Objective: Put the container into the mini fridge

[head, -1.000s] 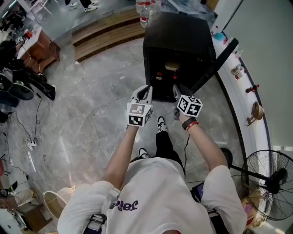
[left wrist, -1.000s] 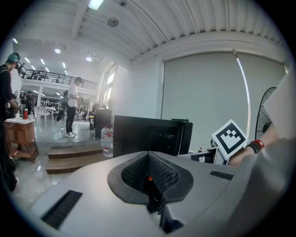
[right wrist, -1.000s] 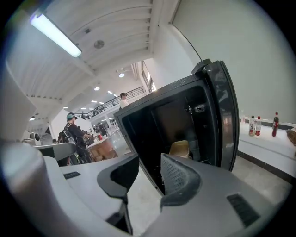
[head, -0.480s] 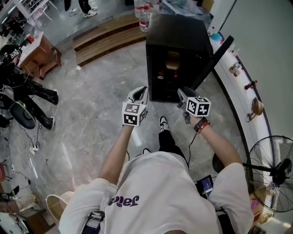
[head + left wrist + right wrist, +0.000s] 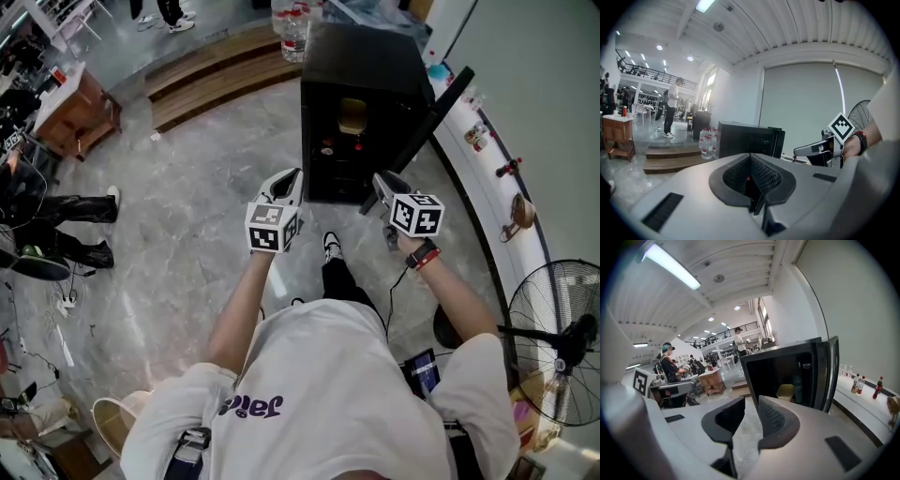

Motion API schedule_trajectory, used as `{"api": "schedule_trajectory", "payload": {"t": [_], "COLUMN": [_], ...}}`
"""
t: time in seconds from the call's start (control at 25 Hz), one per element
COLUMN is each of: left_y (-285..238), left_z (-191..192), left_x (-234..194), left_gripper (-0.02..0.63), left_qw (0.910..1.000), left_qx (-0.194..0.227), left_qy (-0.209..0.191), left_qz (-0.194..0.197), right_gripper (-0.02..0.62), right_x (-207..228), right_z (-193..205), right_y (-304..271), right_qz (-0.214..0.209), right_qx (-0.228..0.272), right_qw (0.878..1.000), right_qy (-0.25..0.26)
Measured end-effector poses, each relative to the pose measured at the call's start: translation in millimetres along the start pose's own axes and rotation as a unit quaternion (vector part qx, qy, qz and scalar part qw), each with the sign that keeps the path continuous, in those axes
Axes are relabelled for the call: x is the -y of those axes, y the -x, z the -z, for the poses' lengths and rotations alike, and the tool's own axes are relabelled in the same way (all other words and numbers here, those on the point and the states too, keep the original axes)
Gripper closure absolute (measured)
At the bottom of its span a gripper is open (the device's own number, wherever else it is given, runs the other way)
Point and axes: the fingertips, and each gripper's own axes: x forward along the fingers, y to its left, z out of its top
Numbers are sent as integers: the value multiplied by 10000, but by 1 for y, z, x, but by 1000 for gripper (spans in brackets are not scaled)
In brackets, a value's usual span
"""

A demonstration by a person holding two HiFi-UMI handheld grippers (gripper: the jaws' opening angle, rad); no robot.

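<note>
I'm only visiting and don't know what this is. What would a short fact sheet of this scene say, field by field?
Fridge: black mini fridge standing on the grey stone floor
Door: black fridge door, swung open
Container: pale yellow tub, sitting inside the fridge
Left gripper: jaws together, empty
Right gripper: jaws apart and closing, nothing between them
Task status: container looks already placed; door not yet closed
</note>
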Motion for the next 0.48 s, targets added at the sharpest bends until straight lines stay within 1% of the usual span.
{"api": "schedule_trajectory", "payload": {"t": [0.08,0.16,0.36,0.48], "left_y": [1,2,6,5], "left_z": [-6,-11,-13,-12], "left_x": [1,2,5,7], "left_gripper": [584,584,586,586], "left_qw": [10000,10000,9999,9998], "left_qx": [41,70,82,113], "left_qy": [1,-23,-95,-126], "left_qz": [16,44,90,53], "right_gripper": [495,502,523,535], "right_x": [-3,-7,-16,-18], "right_z": [-9,-16,-18,-22], "right_y": [5,10,22,26], "right_qz": [40,116,361,455], "right_qx": [131,240,417,629], "right_qw": [9999,9996,9976,9964], "right_qy": [-2,119,423,347]}}
